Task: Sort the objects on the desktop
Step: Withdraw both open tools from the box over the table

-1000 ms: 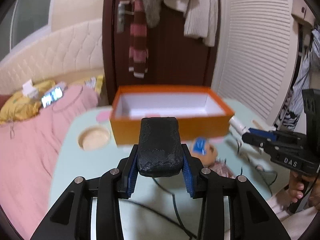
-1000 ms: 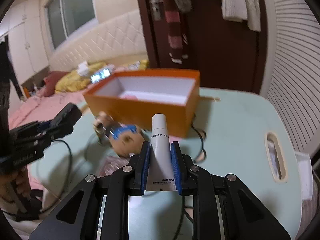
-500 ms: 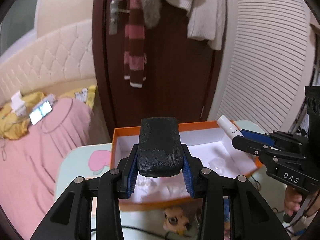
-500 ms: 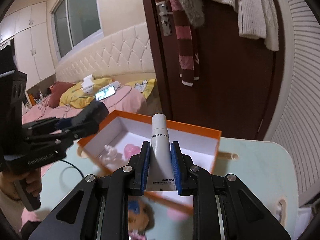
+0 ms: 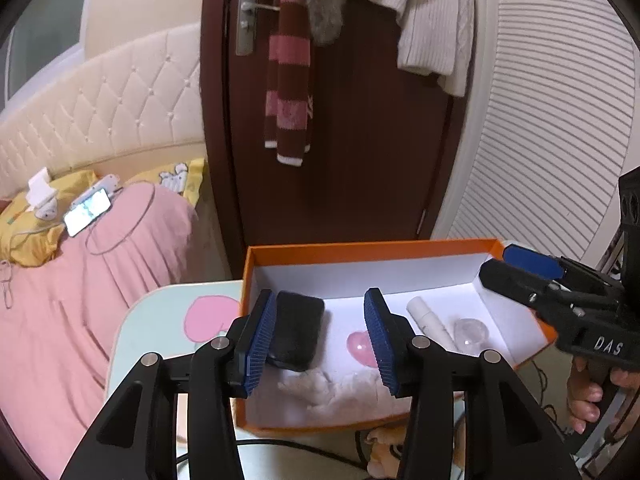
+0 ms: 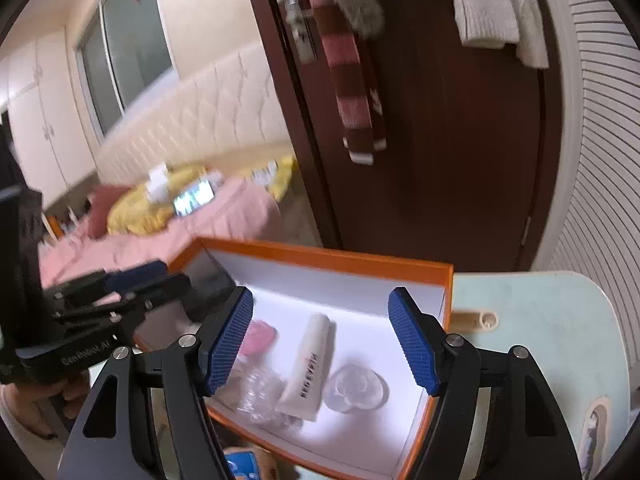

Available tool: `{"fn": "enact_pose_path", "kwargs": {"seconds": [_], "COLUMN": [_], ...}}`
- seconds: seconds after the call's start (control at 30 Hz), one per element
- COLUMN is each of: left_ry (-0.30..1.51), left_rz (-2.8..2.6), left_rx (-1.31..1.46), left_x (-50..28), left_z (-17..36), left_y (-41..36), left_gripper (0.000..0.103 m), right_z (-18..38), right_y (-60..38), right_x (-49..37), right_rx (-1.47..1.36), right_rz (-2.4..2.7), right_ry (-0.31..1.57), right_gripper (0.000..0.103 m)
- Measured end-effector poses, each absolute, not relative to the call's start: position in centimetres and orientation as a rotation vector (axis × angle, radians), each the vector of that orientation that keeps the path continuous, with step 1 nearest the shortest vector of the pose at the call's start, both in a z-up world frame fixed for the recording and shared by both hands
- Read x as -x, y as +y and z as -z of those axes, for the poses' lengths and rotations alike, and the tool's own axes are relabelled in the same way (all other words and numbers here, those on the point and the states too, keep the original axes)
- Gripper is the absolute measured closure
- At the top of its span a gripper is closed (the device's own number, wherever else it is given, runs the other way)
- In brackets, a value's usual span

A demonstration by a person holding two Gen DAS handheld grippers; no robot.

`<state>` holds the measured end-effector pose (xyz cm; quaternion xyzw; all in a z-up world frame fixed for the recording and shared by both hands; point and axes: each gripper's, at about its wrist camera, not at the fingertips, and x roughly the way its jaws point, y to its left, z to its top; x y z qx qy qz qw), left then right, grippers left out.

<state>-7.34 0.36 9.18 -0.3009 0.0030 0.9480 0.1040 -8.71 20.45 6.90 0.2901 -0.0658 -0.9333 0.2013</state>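
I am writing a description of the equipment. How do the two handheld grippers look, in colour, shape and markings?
Both are black plastic with angular, triangular linkages and silver screw heads. The left gripper and right gripper each have fingers faced with ribbed blue pads. White lettering marks the bodies: "DAS" on the right one, "GenRobot.AI" on the left one.

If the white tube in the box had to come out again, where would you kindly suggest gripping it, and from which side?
Grip the white tube across its middle, coming from above with the fingers either side of its length. It lies flat in the orange box, and a clear round item sits close beside its lower end, so the middle probably leaves most room.
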Motion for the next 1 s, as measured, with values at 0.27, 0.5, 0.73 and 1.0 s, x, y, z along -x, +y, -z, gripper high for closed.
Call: {"fn": "enact_pose_path", "kwargs": {"seconds": [0.27,0.5,0.73,1.0], "left_ry": [0.044,0.066,0.023,0.109], "left_rz": [-2.892,-2.933,-2.806,-2.778], "left_rx": [0.783,0.798,1.106,1.225], "left_x": [2.1,-2.7,-5.2,-5.4], "left_z": [-13.4,-15.0,-6.9,-2.2], "left_y": [-2.6,-3.9,-1.0,1.6], "left_gripper": [0.043,0.028,0.024,0.017], "right_z": [-8.9,-8.3,-4.4,-2.2], "right_y": [21.2,22.3,21.7,22.5], "right_x": [5.4,0.8,-3.1,-4.0], "right_rx": [-0.769,-0.889,-1.112,-1.278], "right_rz": [2.601,2.543,2.449,2.583], "right_ry": [-0.166,-0.198,-0.144,0.013], "right_gripper": [0.032,0.032,0.032,0.032]}}
